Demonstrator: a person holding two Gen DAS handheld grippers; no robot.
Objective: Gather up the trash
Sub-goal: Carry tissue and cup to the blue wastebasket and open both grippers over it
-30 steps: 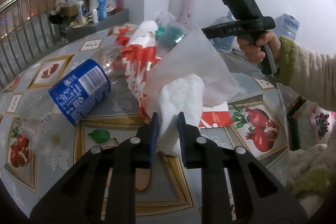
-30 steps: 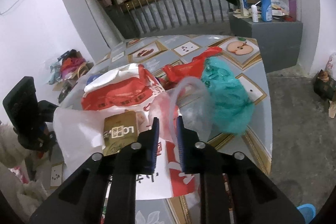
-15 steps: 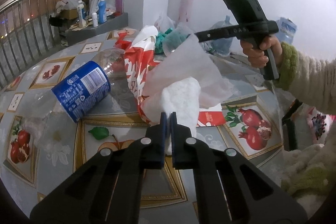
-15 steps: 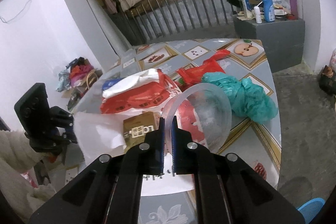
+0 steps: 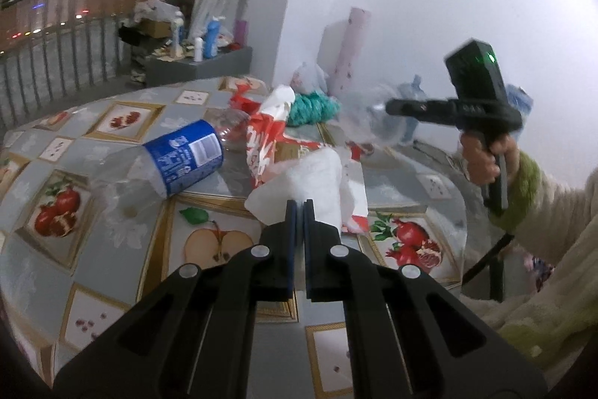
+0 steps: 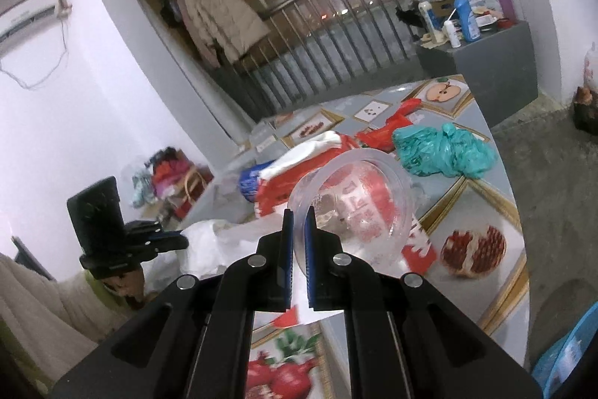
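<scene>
The left gripper is pinched tight on a white tissue, lifted just above the table. The right gripper is clamped on the rim of a clear plastic cup, raised higher than half a second ago. Beyond, a blue-labelled bottle is seen lying beside a red-and-white bag, with a teal bag farther off.
</scene>
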